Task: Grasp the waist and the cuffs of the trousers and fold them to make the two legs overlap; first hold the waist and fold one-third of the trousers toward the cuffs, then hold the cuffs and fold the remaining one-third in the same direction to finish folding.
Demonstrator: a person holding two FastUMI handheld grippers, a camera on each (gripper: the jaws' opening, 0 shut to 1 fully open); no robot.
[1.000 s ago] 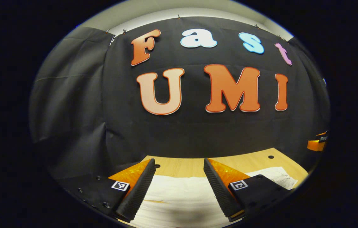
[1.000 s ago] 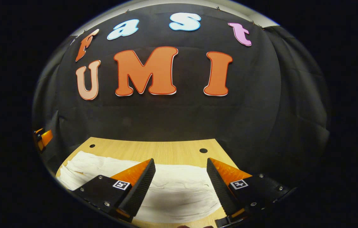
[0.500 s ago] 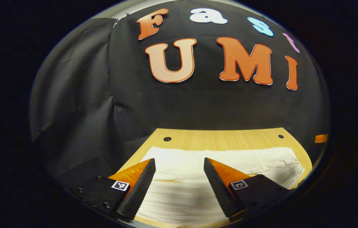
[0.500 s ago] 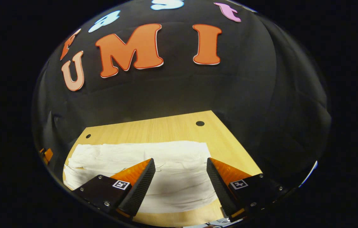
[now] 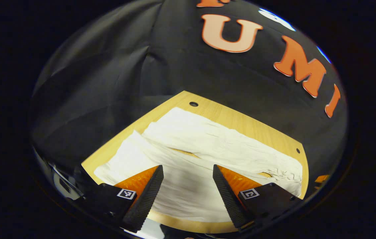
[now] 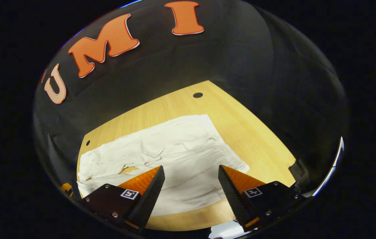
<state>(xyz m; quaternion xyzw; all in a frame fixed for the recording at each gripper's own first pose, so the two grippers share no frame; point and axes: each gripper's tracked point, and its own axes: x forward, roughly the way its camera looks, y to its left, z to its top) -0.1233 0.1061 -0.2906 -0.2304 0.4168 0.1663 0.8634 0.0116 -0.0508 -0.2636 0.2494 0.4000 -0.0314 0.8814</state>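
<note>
White trousers (image 5: 208, 146) lie spread flat on the wooden table (image 5: 241, 121), the two legs side by side with a strip of wood showing between them. The left gripper (image 5: 188, 191) hangs above the near leg, jaws wide apart and empty. The right gripper (image 6: 191, 192) is likewise wide open above the trousers (image 6: 174, 152), holding nothing; a table hole (image 6: 197, 95) sits at 12 o'clock.

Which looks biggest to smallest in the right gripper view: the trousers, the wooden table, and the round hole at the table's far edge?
1. Wooden table, though its near part is cut off.
2. Trousers, spread over much of it.
3. Round hole, by far the smallest.
</note>
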